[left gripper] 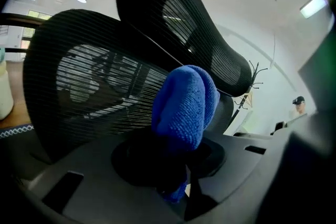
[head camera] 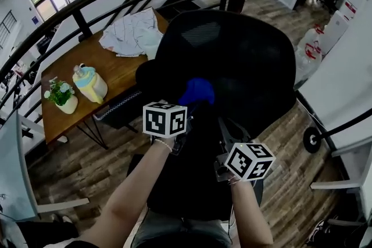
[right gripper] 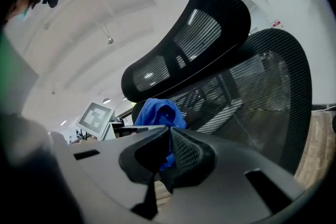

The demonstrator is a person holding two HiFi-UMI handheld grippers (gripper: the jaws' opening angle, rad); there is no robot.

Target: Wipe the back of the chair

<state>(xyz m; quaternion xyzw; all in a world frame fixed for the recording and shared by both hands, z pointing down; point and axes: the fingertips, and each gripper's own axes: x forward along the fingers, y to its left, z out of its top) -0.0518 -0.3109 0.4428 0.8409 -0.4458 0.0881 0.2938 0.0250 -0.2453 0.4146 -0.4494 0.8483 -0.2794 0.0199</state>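
The left gripper (left gripper: 177,182) jaws clamp the cloth (left gripper: 184,105); right gripper (right gripper: 164,161) jaws together — empty. At 12 o'clock, chair (head camera: 250,61) mesh could snag it loose.

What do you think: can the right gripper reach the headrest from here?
Probably yes: the right gripper, jaws shut and empty, points up at the headrest with nothing visible between them; the blue cloth sits off to one side.

The chair back (head camera: 244,61) walls off everything ahead; left of it the desk (head camera: 116,75) crowds in, right of it the floor (head camera: 288,183) seems open
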